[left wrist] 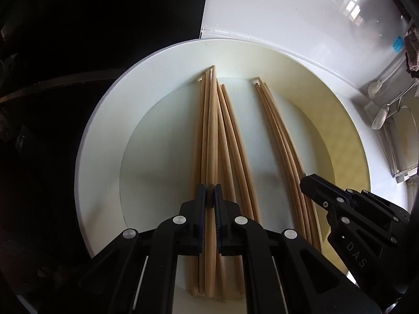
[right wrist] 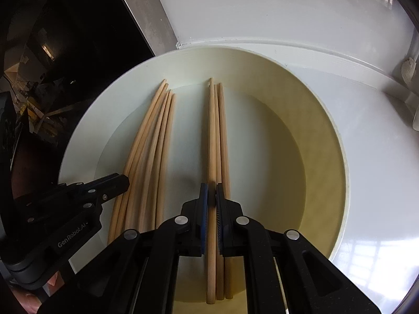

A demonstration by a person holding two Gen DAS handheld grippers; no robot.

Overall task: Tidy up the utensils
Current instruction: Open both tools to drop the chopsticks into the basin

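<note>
Several wooden chopsticks lie in a large white plate [left wrist: 104, 120], in two bundles. In the left wrist view my left gripper [left wrist: 210, 200] is shut on one chopstick [left wrist: 211, 141] of the left bundle. The right bundle [left wrist: 282, 136] lies beside it, with my right gripper [left wrist: 307, 183] over its near end. In the right wrist view my right gripper [right wrist: 211, 197] is shut on one chopstick [right wrist: 211, 136] of a bundle of three in the plate [right wrist: 327, 141]. The other bundle [right wrist: 152, 141] lies to the left, with my left gripper [right wrist: 123, 181] at its near end.
The plate sits on a white counter [left wrist: 288, 13] against a dark surface [left wrist: 78, 39] on the left. White spoons [left wrist: 379, 119] rest in a rack at the far right. A white object [right wrist: 408, 70] stands at the right edge.
</note>
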